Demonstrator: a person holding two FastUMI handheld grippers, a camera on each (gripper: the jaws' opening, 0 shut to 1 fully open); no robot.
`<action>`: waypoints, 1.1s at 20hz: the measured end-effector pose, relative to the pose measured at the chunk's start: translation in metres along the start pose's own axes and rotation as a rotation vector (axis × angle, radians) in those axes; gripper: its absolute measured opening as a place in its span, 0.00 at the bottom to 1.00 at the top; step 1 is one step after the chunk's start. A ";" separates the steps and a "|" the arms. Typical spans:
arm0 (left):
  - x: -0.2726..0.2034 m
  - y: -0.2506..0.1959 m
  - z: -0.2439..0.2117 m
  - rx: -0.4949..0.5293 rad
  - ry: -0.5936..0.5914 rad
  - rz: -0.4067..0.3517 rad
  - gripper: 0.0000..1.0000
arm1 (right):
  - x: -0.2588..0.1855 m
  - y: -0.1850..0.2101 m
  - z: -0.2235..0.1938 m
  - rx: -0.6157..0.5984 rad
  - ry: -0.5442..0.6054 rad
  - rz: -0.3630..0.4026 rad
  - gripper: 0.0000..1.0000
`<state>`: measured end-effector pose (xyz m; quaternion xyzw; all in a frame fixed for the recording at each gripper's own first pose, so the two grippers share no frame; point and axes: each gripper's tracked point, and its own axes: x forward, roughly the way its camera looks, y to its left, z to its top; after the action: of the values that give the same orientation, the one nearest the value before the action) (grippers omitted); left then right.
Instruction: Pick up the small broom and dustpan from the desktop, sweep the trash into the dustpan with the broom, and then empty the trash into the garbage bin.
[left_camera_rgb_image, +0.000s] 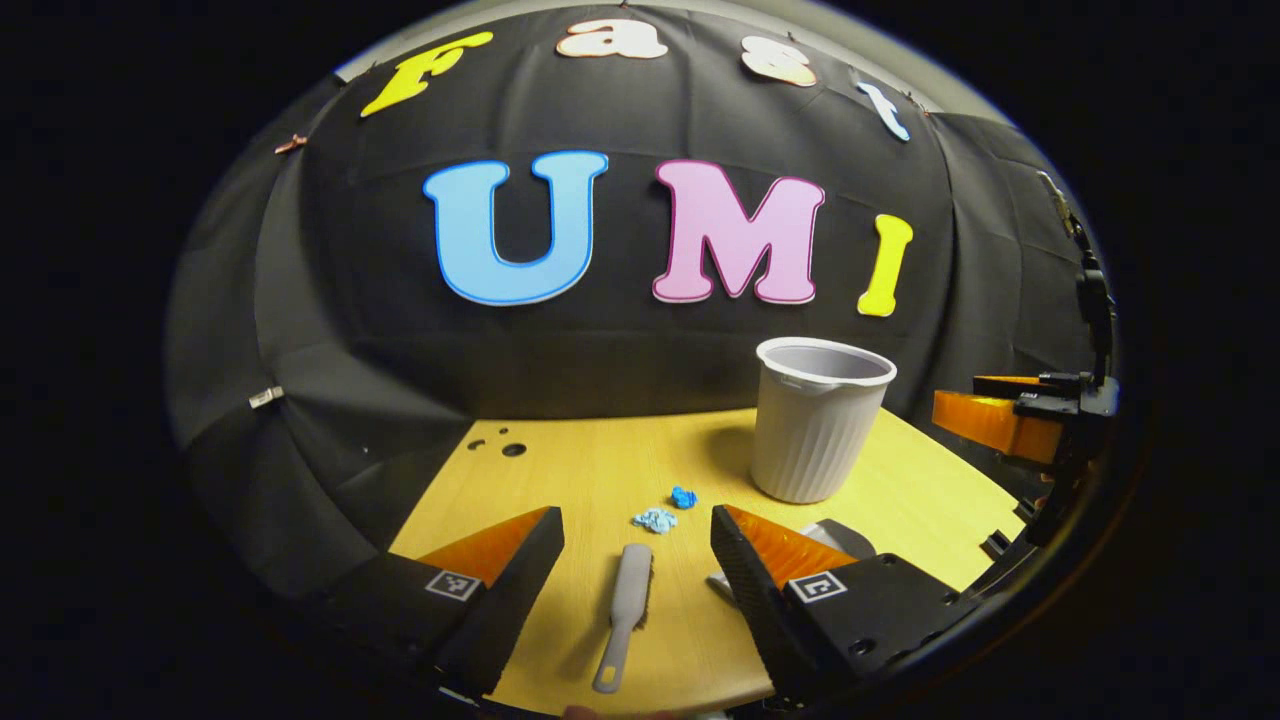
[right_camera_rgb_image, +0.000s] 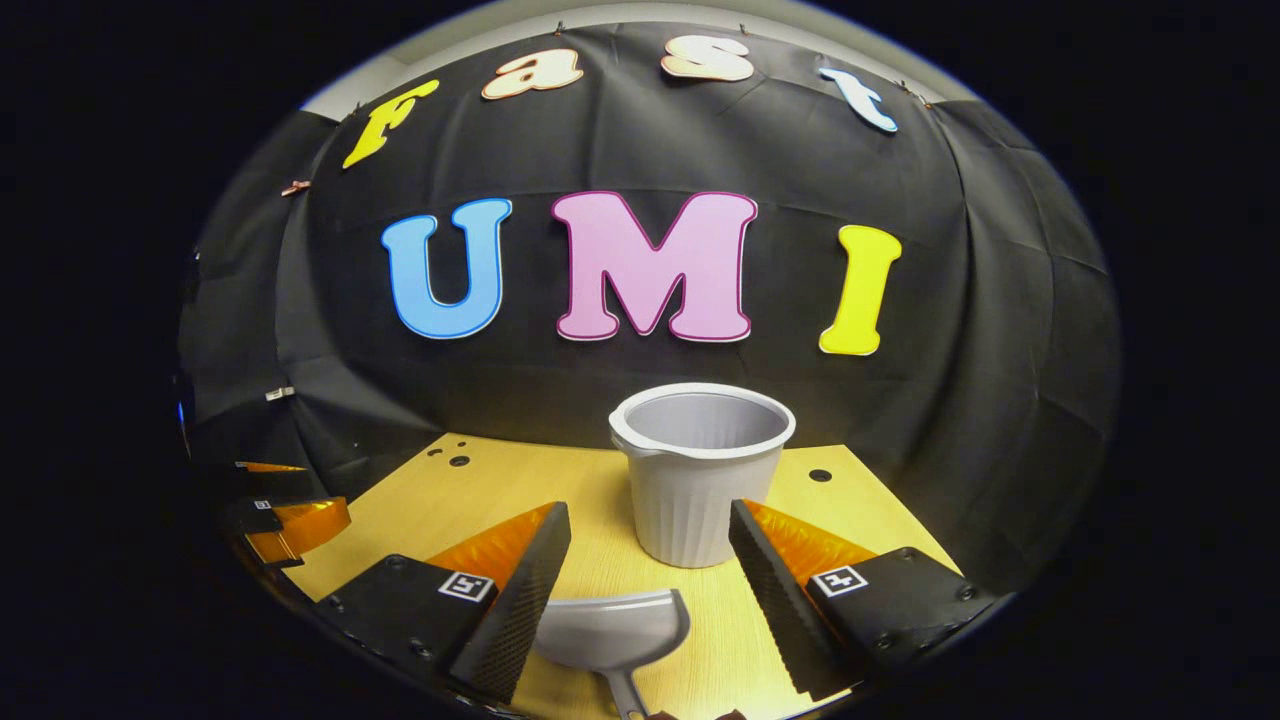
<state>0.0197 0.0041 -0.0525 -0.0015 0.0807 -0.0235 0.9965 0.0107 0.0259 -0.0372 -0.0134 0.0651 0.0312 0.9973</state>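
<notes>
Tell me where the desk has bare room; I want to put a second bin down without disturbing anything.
Free: the left stretch of the desktop, between the small holes near the cloth wall and the broom; also the back right corner behind the bin. Crowded: the middle front, where the blue trash, broom and dustpan lie beside the bin.

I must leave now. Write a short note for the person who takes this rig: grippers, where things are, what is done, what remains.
Left gripper: open, empty, above the small broom, which lies flat on the desktop.
Right gripper: open, empty, above the dustpan, also on the desktop.
Trash: blue scraps just beyond the broom's brush end.
Garbage bin: upright near the back of the desktop, behind the dustpan.
Done: nothing picked up yet.
Left: grasp both tools, sweep the trash, empty it into the bin.
</notes>
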 end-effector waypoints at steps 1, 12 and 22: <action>0.004 0.002 -0.008 -0.004 0.036 -0.001 0.95 | 0.000 0.001 -0.002 -0.002 0.005 0.002 0.99; 0.038 0.024 -0.135 -0.084 0.443 -0.009 0.96 | -0.001 -0.006 -0.030 -0.019 0.073 0.006 1.00; 0.076 0.030 -0.210 -0.019 0.720 -0.039 0.95 | -0.008 -0.025 -0.062 0.002 0.166 -0.037 1.00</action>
<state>0.0618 0.0305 -0.2725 -0.0041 0.4265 -0.0408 0.9036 -0.0033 -0.0019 -0.0969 -0.0160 0.1473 0.0114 0.9889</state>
